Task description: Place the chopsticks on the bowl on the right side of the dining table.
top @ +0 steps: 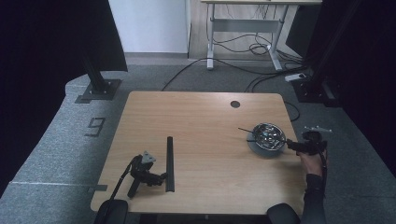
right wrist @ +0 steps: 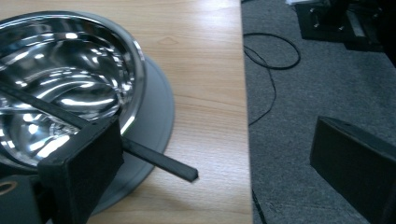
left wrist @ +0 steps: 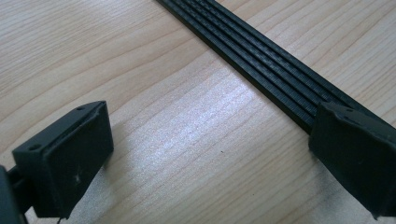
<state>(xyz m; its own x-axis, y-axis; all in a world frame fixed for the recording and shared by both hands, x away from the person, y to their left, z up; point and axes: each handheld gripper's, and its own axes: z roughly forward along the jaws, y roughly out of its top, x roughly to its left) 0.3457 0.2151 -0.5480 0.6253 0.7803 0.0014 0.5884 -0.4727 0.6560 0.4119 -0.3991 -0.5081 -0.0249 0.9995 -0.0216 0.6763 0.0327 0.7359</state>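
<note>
Table [top: 201,121]: light wood grain. Strip [top: 169,163]: black, lengthwise ribs. Bowl [top: 267,133]: shiny silver, on grey plate [right wrist: 159,116]. Stick [right wrist: 159,161] across bowl: black. Both grippers [top: 159,177] [top: 290,143]: black. Carpet [top: 56,140]: grey.

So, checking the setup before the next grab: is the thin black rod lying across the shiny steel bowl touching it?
Touching. In the right gripper view the thin black rod rests on the rim of the shiny steel bowl, its end jutting out past it.

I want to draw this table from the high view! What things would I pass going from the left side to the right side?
Left gripper → long black strip → shiny metal bowl with a thin black stick lying across it → right gripper → the person's hand.
</note>
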